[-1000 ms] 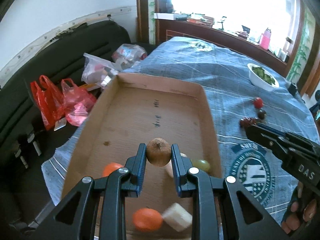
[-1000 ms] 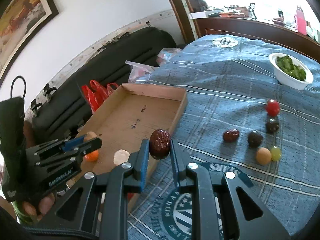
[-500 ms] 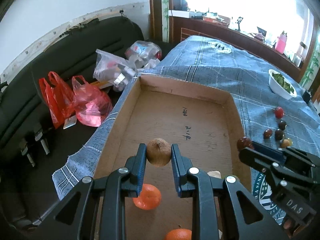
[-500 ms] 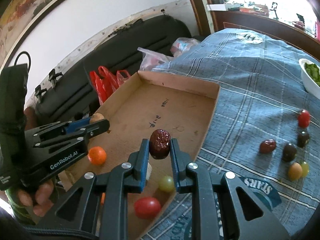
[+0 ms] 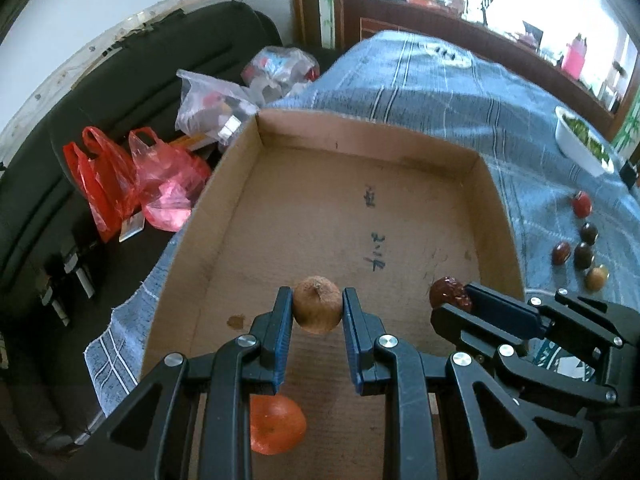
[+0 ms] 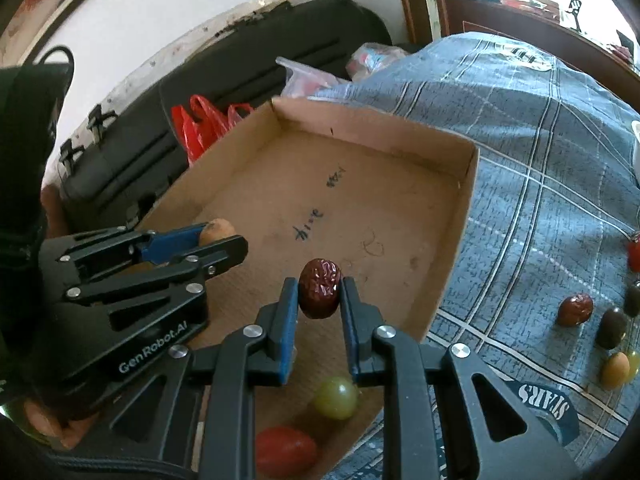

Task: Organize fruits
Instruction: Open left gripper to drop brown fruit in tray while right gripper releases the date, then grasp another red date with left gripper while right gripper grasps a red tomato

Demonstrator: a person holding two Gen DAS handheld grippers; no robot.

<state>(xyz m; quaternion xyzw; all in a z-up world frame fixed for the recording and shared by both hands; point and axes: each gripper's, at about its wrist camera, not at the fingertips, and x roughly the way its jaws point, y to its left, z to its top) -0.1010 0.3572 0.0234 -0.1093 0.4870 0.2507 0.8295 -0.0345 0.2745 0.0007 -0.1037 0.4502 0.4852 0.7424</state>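
The left gripper pinches a round, rough brown fruit between its blue-padded fingers, above the near half of the box. The right gripper pinches a wrinkled, glossy dark-red date above the box floor, near its right wall. Both tools are matte black plastic with silver rivets.

The box is a shallow open cardboard tray with low walls and dark ink marks on its bare floor. At its near end lie a smooth orange, a green grape and a red tomato; the far half is bare, leaving open floor ahead of both grippers.

The box sits on a blue plaid cloth covering the table. On the cloth to the right, well apart from the box, lies a loose cluster of small fruits: red, dark and tan. Farther off stands a white bowl of greens.

Left of the table a black sofa carries red bags and clear bags. A bright window sits behind a dark wooden sill.
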